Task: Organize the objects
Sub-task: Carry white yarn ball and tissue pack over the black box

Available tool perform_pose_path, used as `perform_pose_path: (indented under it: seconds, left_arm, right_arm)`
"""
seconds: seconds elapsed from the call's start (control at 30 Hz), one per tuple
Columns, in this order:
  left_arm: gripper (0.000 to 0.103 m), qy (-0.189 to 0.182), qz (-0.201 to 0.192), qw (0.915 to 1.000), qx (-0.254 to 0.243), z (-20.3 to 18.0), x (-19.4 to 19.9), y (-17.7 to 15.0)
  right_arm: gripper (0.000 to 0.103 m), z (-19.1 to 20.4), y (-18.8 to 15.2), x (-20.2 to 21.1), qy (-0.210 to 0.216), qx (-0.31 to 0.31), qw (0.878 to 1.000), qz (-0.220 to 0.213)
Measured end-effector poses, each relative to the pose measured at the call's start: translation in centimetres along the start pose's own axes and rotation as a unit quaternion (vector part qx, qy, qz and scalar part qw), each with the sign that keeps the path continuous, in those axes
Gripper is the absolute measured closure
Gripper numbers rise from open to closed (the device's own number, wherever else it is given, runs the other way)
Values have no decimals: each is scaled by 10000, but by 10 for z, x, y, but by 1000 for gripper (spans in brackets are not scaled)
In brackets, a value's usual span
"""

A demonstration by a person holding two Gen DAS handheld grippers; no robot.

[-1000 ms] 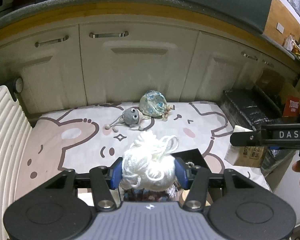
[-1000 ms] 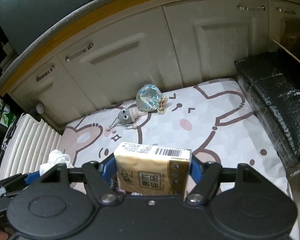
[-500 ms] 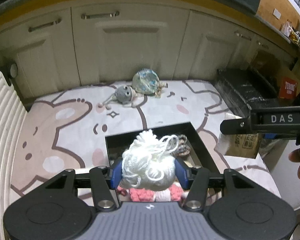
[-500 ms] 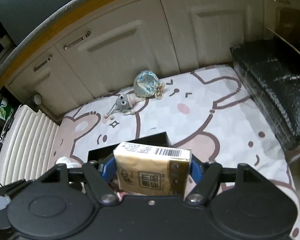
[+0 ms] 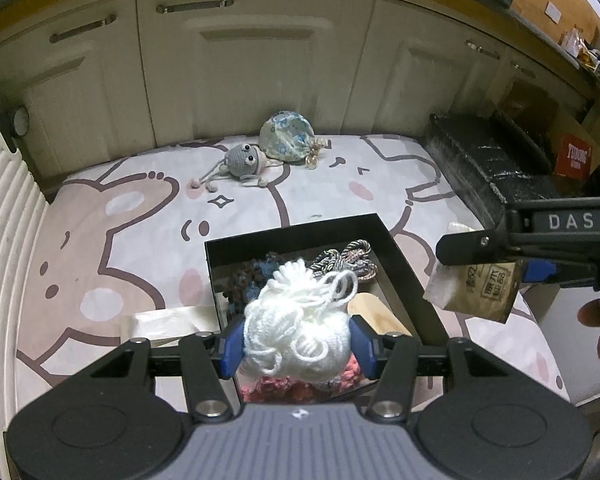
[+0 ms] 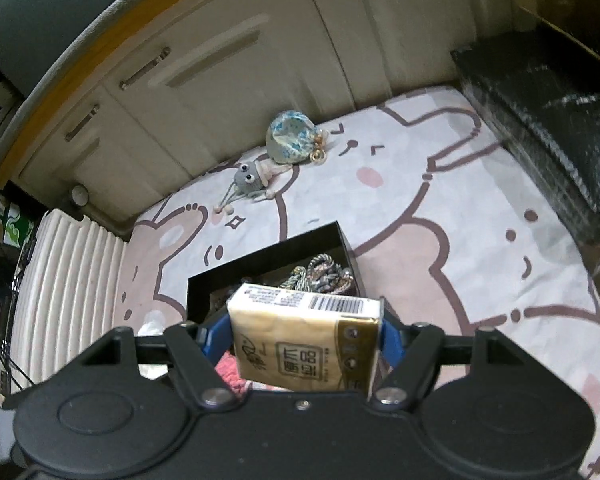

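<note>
The left gripper (image 5: 296, 344) is clamped on a white yarn bundle (image 5: 296, 332) above the near part of an open black box (image 5: 396, 248). The right gripper (image 6: 304, 340) grips a tissue pack (image 6: 304, 340) over the box's near right corner. A grey crochet toy (image 5: 242, 158) and a blue patterned pouch (image 5: 288, 140) lie touching near the cartoon mat's (image 5: 100, 240) far edge.

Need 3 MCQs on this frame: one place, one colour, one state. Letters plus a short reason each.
1. Where does the grey crochet toy lie?
A. in the black box
B. on the mat beside the blue patterned pouch
C. on the white ribbed cushion

2. What colour is the yarn in the left gripper?
A. white
B. green
C. black

3. What is the right gripper doing?
A. open, holding nothing
B. clamped on a spoon
C. clamped on the tissue pack

Answers: 1 B, it rests on the mat by the pouch near the cabinets. 2 A, the bundle is white. 3 C, both blue fingers press the pack's sides.
</note>
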State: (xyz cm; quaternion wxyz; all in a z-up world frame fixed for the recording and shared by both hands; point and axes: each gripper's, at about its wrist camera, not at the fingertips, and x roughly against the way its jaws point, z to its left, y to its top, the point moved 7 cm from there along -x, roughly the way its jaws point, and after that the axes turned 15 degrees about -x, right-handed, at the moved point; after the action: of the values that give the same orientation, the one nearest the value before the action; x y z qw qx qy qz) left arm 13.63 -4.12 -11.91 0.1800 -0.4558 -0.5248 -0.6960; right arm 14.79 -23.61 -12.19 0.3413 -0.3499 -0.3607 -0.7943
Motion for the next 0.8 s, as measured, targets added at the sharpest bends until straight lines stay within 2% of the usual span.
perform_pose_path:
  seconds: [0.23,0.5,0.53,0.6,0.67,0.8]
  left_arm:
    - [48,-35,95,9999,-87,-2,-8,-1]
    - [48,-105,223,9995,-185,-2,-19,-3]
    - [48,-117,230,9995,-192,-2,-20,-3]
    - [48,-130,248,9994,-193,-2,-23,-3]
    - [48,-137,264,9994,-194,-2,-25,-2]
    - [48,-174,261,9993,-181,-3,-28,0]
  right_arm:
    - [29,-15,-5,-19,-20,-747,9970,207]
    - [27,-34,-13,-53,-28,-1922,9795,600]
    - [27,-34,-15,-57,-38,-1962,9785,634]
    - [17,-34,-16,-62,-151,-1922,9793,619]
    - [13,-33,-15,-62,-259,-1789,9819,564]
    - [12,-28,-11,-57,-296,-1487,9872,488]
